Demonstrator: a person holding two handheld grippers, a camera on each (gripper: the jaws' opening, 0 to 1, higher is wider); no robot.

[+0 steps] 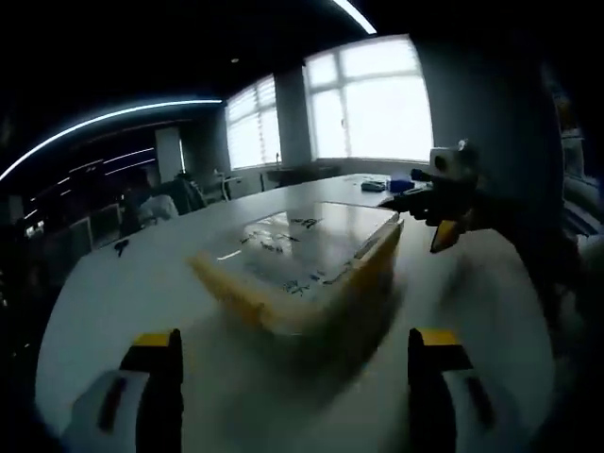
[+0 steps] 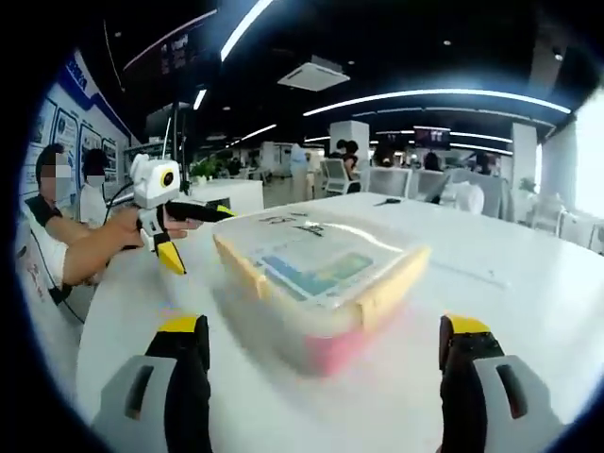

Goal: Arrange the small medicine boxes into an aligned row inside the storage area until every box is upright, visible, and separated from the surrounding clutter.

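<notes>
A clear plastic storage box [image 1: 311, 255] with a see-through lid and yellow latches lies on the white table [image 1: 123, 293]. In the left gripper view it sits just ahead of my open left gripper [image 1: 294, 351], blurred. The right gripper [image 1: 442, 219] comes in from the right, past the box's far right corner. In the right gripper view the same box [image 2: 321, 274] lies ahead of my open right gripper [image 2: 326, 342]. Through its lid show blue-green printed medicine boxes [image 2: 316, 267] and something pink low down. The left gripper [image 2: 184, 231], held by a hand, hovers open beside the box's left end.
The white table [image 2: 528, 283] stretches wide around the box. A small blue item [image 1: 401, 185] lies at its far edge near bright windows. Two people [image 2: 71, 203] stand at the left of the right gripper view; chairs and desks fill the room behind.
</notes>
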